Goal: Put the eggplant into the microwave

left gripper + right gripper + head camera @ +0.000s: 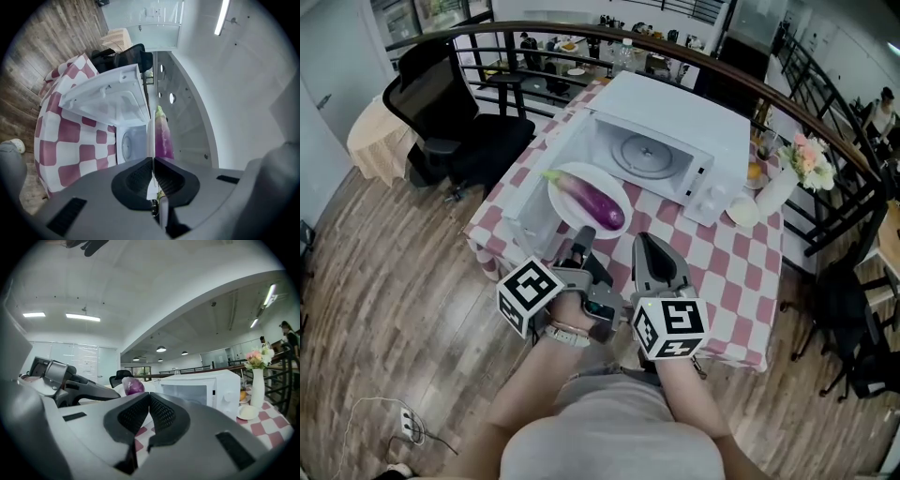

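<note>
Left tongs clamped on plate, right tongs closed

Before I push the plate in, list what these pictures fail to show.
- Left gripper view: the plate is edge-on in the left claw, so its top face is unseen.
- Right gripper view: the eggplant's lower half, behind the right claw.
- Head view: microwave knob markings, too small; whether the right claw touches the plate, covered by the gripper's body.
</note>
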The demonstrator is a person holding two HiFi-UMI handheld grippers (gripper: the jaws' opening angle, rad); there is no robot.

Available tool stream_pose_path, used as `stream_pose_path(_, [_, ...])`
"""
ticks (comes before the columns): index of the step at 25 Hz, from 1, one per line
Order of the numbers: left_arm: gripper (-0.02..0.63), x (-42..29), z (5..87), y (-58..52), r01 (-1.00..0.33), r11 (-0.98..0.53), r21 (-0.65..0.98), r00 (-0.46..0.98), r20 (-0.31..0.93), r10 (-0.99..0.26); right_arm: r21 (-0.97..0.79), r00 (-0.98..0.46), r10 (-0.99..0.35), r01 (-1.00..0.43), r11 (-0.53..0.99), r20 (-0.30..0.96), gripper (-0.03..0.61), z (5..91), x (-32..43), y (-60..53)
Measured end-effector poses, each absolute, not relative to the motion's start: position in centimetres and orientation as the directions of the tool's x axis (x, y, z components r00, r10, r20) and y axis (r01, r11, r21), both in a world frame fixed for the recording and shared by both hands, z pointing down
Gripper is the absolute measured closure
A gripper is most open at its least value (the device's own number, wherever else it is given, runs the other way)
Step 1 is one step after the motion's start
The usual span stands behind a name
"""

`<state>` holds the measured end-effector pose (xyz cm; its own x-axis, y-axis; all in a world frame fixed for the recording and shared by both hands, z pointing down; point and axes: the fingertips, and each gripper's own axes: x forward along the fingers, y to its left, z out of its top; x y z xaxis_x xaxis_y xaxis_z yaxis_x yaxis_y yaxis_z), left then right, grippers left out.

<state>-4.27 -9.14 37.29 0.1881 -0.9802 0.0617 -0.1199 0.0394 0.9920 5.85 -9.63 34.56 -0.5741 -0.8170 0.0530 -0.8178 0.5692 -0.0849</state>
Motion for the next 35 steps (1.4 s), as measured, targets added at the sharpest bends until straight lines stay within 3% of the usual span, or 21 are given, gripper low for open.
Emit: stream_pose_path(35, [0.600,-0.1,47.4,-27.1,-0.150,0.062,0.987,0.481,0.128,-0.867,-0.058,-0.372,-0.917,-0.928,0.368,0.142,0.552,42.1,9.3,-25.3])
